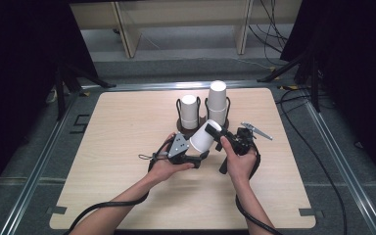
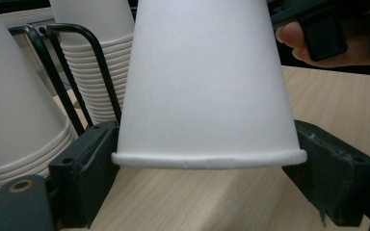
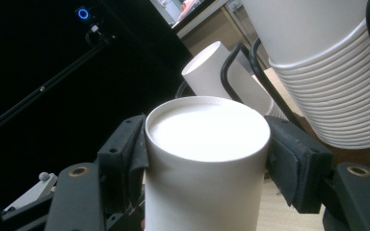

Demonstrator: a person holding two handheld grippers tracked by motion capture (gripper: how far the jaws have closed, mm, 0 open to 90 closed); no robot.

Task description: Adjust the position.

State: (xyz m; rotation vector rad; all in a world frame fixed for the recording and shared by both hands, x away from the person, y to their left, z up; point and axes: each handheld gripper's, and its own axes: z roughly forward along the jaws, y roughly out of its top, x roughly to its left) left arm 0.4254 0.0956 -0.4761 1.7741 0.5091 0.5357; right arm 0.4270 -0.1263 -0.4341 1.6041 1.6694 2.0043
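Right now both grippers are meeting over the table on one white paper cup, which is hanging tilted in the air just in front of the wire rack. Left gripper is sitting at the cup's rolled rim, its jaws standing at either side of that rim and touching it in the left gripper view, where the cup is rising bottom-up. Right gripper is clamping the cup's closed end, pads pressing both sides of it. Behind, the rack is holding two stacks of upturned cups, a short stack and a tall stack, side by side.
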